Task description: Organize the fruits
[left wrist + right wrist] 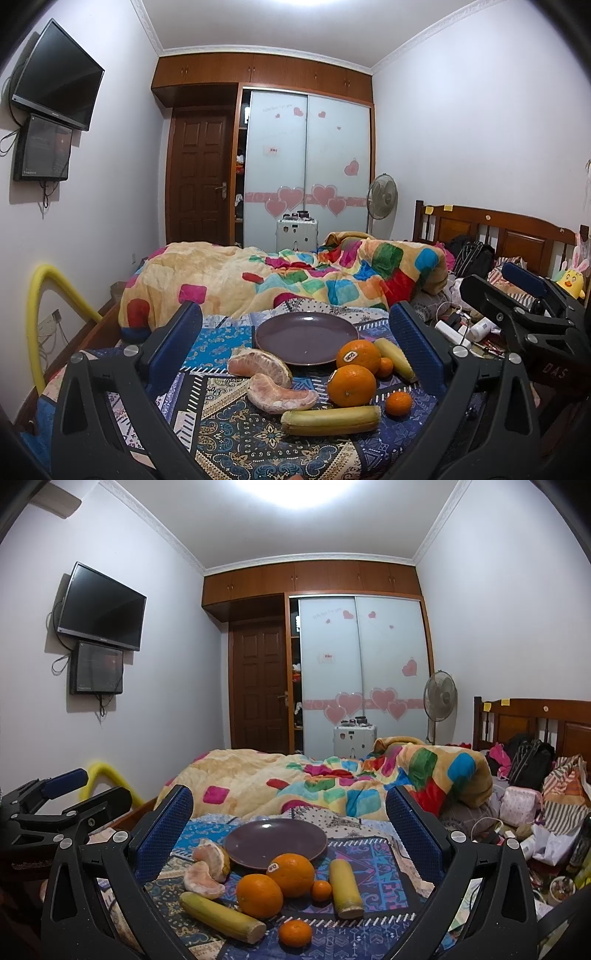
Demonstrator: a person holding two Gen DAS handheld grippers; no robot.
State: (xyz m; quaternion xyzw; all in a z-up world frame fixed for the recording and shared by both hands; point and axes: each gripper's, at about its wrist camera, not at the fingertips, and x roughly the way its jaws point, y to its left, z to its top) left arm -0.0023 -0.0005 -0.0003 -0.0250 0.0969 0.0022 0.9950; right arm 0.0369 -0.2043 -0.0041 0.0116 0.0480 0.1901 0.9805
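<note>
both grippers, left gripper [295,332] and right gripper [290,812], spread wide and holding nothing, hovering over fruit loose on the patterned cloth [380,864] beside the bare plate [275,843], likely the drop target

Plate [255,836] bare on top, open from above. Two oranges [291,873], two small tangerines [320,890] and two banana pieces [345,888] crowd its near rim; peeled pomelo segments [212,854] block the left. Heaped quilt [295,782] walls off the far side.
</note>
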